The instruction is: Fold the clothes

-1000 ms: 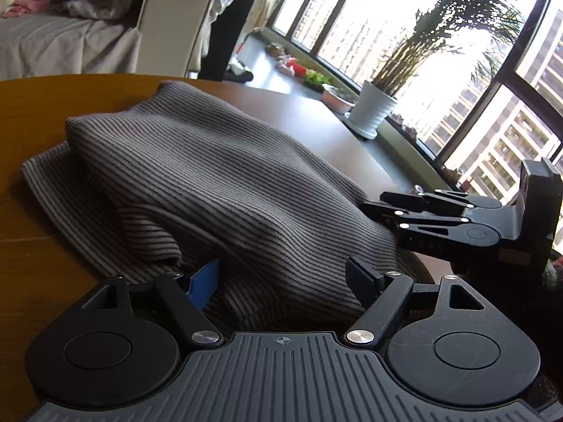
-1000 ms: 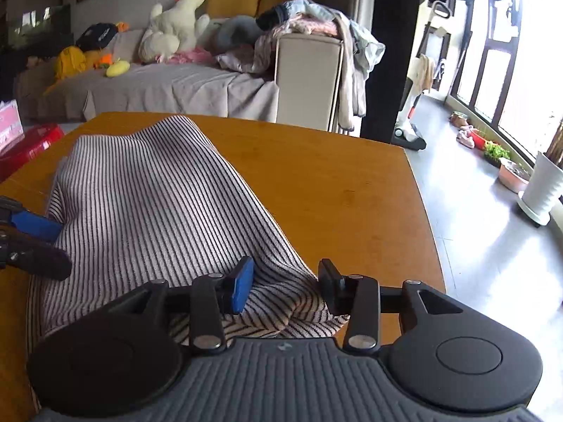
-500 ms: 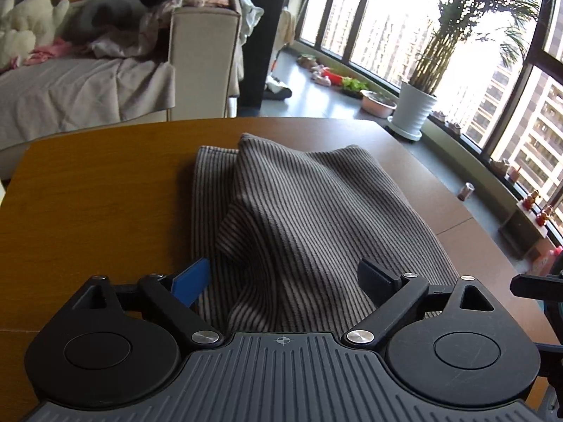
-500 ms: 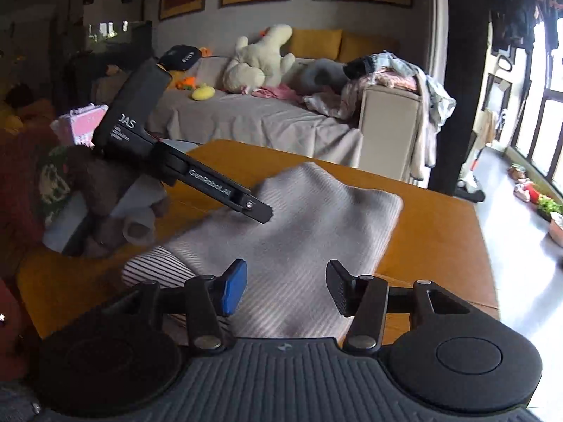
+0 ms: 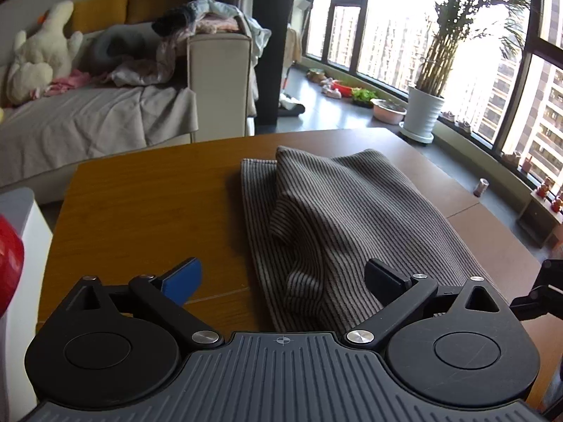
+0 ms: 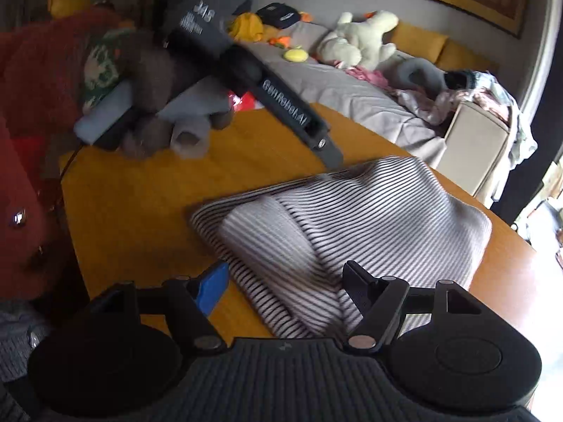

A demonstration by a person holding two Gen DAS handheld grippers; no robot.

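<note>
The striped cloth lies folded on the table, its right side near the edge. The left gripper and the right gripper have just been opening; both stand wide, above the cloth, pressing nothing. The loose upper layer could slide or unfold if a finger drags it.

Wooden table (striped garment atop)
</note>
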